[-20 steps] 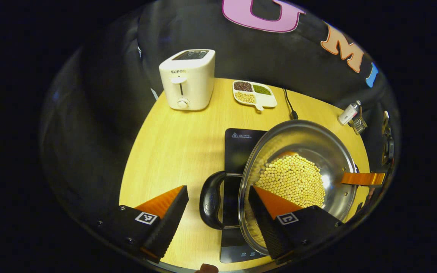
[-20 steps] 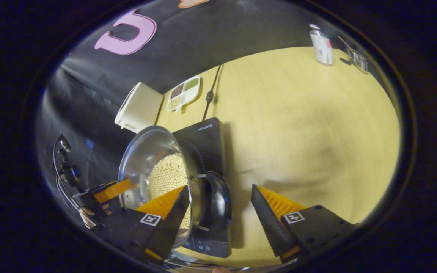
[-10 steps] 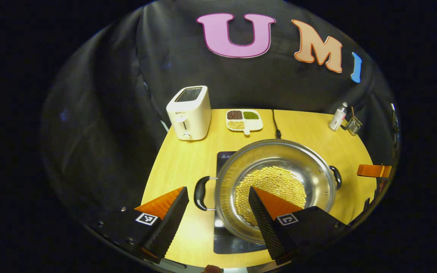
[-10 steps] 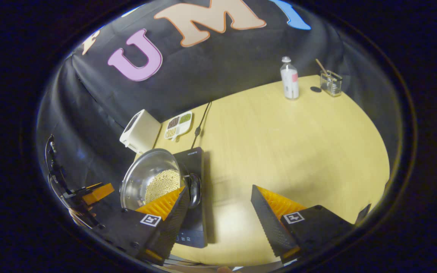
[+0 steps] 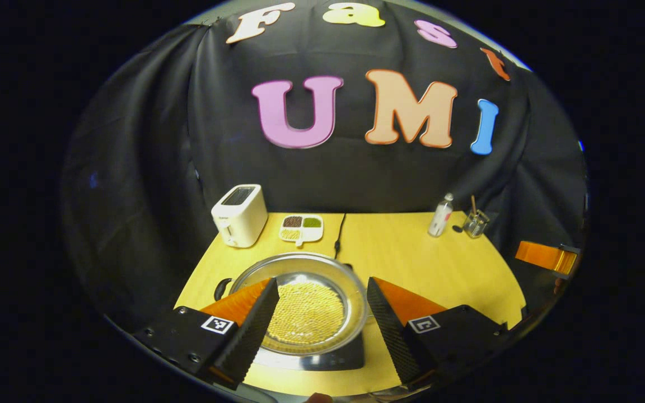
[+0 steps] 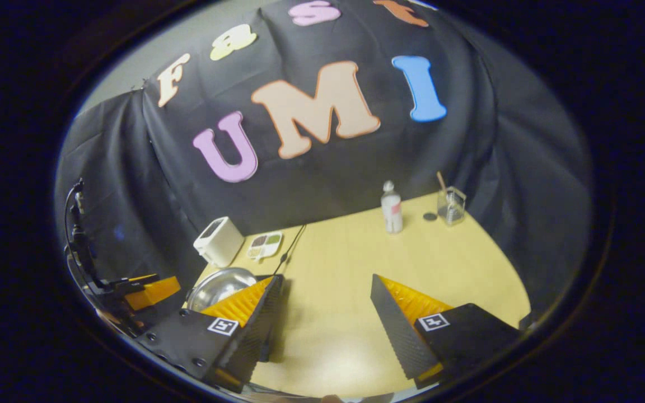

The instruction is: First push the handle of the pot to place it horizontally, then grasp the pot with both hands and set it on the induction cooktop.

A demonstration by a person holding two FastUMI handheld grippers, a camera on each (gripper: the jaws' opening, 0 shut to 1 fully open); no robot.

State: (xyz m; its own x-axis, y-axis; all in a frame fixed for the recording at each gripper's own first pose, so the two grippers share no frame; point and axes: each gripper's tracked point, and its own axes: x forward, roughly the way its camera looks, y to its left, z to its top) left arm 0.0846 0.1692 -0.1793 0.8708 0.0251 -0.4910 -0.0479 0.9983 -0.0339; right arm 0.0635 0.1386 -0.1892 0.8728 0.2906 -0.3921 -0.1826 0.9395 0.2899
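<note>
A steel pot (image 5: 300,268) holding yellow beans (image 5: 305,313) sits on the black induction cooktop (image 5: 333,361), its black side handle (image 5: 221,288) pointing left. My left gripper (image 5: 321,282) hangs open above and in front of the pot, with nothing between its fingers. In the right gripper view the pot (image 6: 216,286) lies low at the left, partly behind one finger. My right gripper (image 6: 326,278) is open over bare table, well to the right of the pot. The right gripper (image 5: 543,256) shows far off at the right edge, and the left gripper (image 6: 152,288) shows at the far left.
The wooden table (image 5: 429,268) carries a white toaster (image 5: 239,215), a divided dish of beans (image 5: 301,228) and a black cable (image 5: 339,238) at the back. A small bottle (image 5: 440,215) and a glass cup (image 5: 475,223) stand back right.
Both grippers have drawn back and up, away from the pot's handles. The pot stays on the cooktop and now looks smaller and lower in both views.
</note>
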